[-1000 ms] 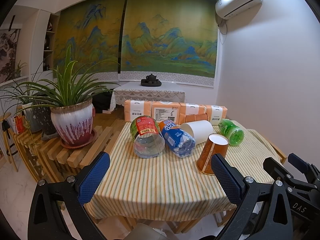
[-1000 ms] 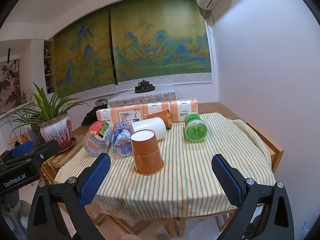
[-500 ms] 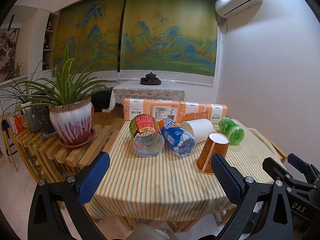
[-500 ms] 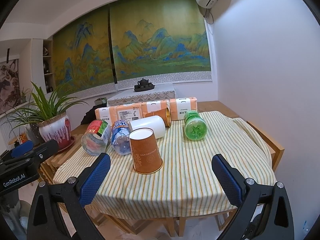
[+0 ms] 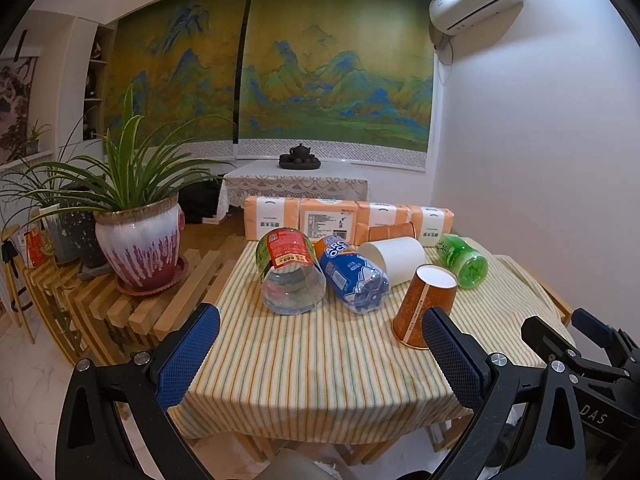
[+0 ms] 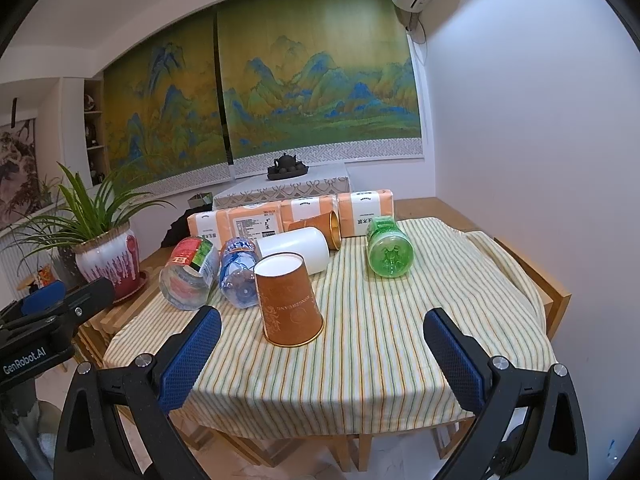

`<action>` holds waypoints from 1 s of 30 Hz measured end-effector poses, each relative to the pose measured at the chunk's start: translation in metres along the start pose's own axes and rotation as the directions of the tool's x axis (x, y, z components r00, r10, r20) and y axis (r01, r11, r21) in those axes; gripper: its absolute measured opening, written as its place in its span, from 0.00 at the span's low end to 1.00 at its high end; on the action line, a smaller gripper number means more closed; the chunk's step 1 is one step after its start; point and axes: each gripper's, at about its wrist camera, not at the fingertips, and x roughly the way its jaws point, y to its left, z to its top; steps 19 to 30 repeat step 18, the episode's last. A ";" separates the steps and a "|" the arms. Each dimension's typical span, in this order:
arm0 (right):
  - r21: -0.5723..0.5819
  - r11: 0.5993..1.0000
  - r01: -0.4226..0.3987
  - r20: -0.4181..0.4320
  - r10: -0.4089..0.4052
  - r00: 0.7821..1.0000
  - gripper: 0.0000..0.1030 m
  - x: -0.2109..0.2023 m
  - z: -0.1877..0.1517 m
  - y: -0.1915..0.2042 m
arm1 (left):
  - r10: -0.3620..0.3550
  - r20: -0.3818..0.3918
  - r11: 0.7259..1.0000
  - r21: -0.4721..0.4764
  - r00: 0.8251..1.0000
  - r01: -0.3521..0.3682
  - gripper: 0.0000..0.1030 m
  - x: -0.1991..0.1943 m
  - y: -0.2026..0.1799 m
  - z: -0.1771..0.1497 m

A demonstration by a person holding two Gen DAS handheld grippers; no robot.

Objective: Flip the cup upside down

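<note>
Right wrist view: brown paper cup (image 6: 289,303) sits mouth-down on the striped tablecloth (image 6: 380,360); right gripper (image 6: 320,354) and left gripper (image 5: 320,354) both spread, short of it, holding nothing.

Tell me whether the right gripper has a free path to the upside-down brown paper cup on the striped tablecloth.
Probably yes. The right gripper is open and empty, and only bare striped tablecloth lies between it and the upside-down brown paper cup. The bottles lie behind and left of the cup.
</note>
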 end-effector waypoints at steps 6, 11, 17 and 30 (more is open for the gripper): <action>0.001 1.000 0.002 -0.007 -0.002 1.000 0.97 0.004 0.000 -0.001 | 0.001 -0.003 1.000 0.002 1.000 -0.001 0.99 0.003 -0.001 0.001; 0.008 1.000 0.005 -0.015 -0.005 1.000 0.97 0.011 0.001 -0.004 | 0.007 -0.006 1.000 0.005 1.000 -0.007 0.99 0.008 0.000 0.000; 0.017 1.000 0.011 -0.025 -0.010 1.000 0.97 0.020 0.003 -0.008 | 0.023 -0.004 1.000 0.009 1.000 -0.023 0.99 0.015 0.001 -0.002; 0.019 1.000 0.011 -0.027 -0.011 1.000 0.97 0.022 0.003 -0.008 | 0.024 -0.008 1.000 0.009 1.000 -0.024 0.99 0.016 0.001 -0.002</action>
